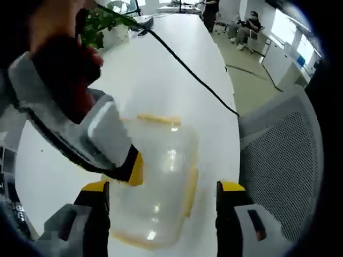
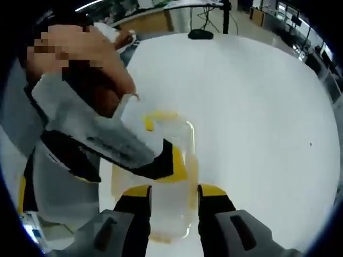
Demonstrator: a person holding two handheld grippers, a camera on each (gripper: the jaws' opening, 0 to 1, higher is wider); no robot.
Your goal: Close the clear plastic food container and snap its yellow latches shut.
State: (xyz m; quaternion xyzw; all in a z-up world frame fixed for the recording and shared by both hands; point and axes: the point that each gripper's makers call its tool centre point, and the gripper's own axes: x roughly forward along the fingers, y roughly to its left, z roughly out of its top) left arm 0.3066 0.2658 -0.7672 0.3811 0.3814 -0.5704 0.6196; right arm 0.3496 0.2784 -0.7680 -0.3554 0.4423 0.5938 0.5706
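Biggest worry for us here: the box (image 1: 155,182) is clear, light plastic on a slick white table (image 1: 177,80), so a push on one latch could just skate or tip it instead of snapping anything. That would happen if we press from one side with nothing bracing the other. Also, if the lid isn't seated square, a latch may fold past the rim and not catch.

Where things stand: the box sits on the table near its edge, with a mesh chair (image 1: 289,144) just beside. Our left gripper (image 1: 162,201) is wide open with its jaws either side of the box, holding nothing. The right gripper (image 2: 172,206) has its jaws set narrower, over the box's near end (image 2: 169,176); whether they're actually pinching it, we can't tell.

The box itself looks see-through and glossy, lid apparently on, yellow latches (image 1: 159,119) along the sides. Whether any are snapped is too blurry to call.
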